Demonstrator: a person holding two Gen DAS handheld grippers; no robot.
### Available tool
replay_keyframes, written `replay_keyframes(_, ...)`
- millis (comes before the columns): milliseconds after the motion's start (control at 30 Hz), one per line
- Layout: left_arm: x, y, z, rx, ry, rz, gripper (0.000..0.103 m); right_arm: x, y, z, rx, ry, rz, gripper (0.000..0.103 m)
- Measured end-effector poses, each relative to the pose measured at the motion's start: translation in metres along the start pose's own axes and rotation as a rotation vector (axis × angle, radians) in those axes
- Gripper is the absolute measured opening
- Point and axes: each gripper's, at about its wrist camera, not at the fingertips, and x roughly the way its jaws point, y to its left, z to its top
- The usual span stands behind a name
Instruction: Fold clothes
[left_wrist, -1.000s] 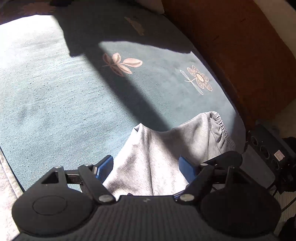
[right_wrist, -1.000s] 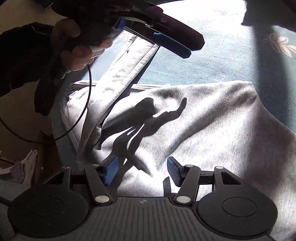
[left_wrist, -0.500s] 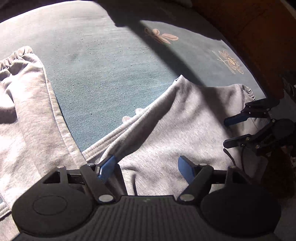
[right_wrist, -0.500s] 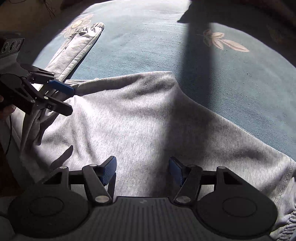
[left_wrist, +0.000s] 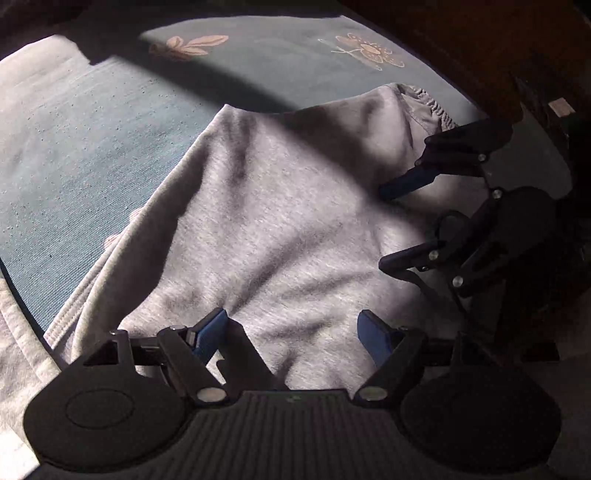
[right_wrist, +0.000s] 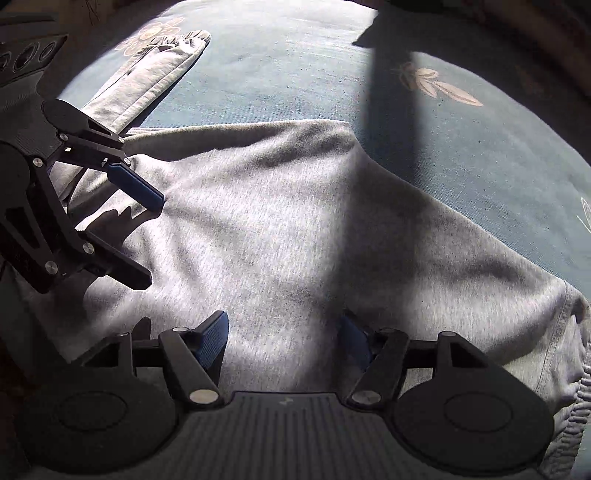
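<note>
Nearest the left wrist camera, the left gripper (left_wrist: 293, 334) is hovering with its blue-padded jaws spread apart over the grey, heathered fleece sweatshirt (left_wrist: 280, 221), cloth lying beneath the gap but no pad pressing on it. In the right wrist view the right gripper (right_wrist: 282, 338) is hanging the same way above the same garment; its jaws have just been opening, and only flat fabric is showing between them, so both tools are released and holding nothing.

The sweatshirt is lying rumpled on the teal woven bedcover with pale embroidered flowers (left_wrist: 74, 155), its body crossed by soft wrinkles and a broad band of shadow. Further out in the right wrist view, one grey sleeve with a gathered cuff (right_wrist: 155, 70) is stretching away toward a flower motif, while the other ribbed elastic cuff (right_wrist: 569, 398) is bunching at the lower right edge. Beyond the cloth, dark brown wooden furniture (left_wrist: 480, 44) is bordering the bed.

By my reading, the work is sitting between grips: one placement looks finished and the hands are settling over the body for a fresh hold. The next move likely calls for lowering each gripper onto an edge or sleeve, pinching a single layer cleanly, and carrying it across so the wrinkles are not being trapped under the fold.
</note>
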Motion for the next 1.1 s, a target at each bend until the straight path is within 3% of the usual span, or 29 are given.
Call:
replay_keyframes(133,-0.008,-0.005,-0.017,0.109,0.116,0.071,0.078,0.006,0.004,-0.004,0.018,-0.026,-0.073,0.091)
replay_keyframes(233,-0.011,-0.015,-0.018,0.180,0.185,0.117,0.078,0.003,0.000,-0.002,0.083,-0.019,-0.080,0.091)
replay_keyframes(300,-0.015,-0.024,-0.012,0.185,0.168,0.108,0.078,-0.010,-0.002,-0.005,0.129,-0.027,-0.074,0.091)
replay_keyframes(433,-0.007,-0.050,0.002,0.186,0.098,-0.036,0.079,-0.032,-0.008,-0.021,0.217,-0.033,-0.054,0.091)
replay_keyframes(500,0.004,-0.062,0.001,0.224,0.107,-0.059,0.079,-0.028,-0.011,-0.032,0.247,0.002,-0.060,0.091)
replay_keyframes(600,0.019,-0.071,-0.012,0.259,0.148,-0.058,0.079,-0.016,-0.014,-0.048,0.278,0.039,-0.086,0.092)
replay_keyframes(667,0.013,-0.073,-0.026,0.310,0.144,-0.058,0.088,-0.014,-0.014,-0.056,0.273,0.027,-0.082,0.099)
replay_keyframes(833,0.002,-0.073,-0.049,0.396,0.212,-0.022,0.092,-0.009,-0.004,-0.062,0.253,0.000,-0.113,0.103)
replay_keyframes(967,0.000,-0.074,-0.038,0.368,0.245,-0.021,0.092,-0.011,-0.006,-0.061,0.278,-0.003,-0.120,0.103)
replay_keyframes(1100,-0.001,-0.079,-0.025,0.355,0.225,-0.043,0.092,-0.031,-0.012,-0.061,0.363,-0.010,-0.099,0.103)
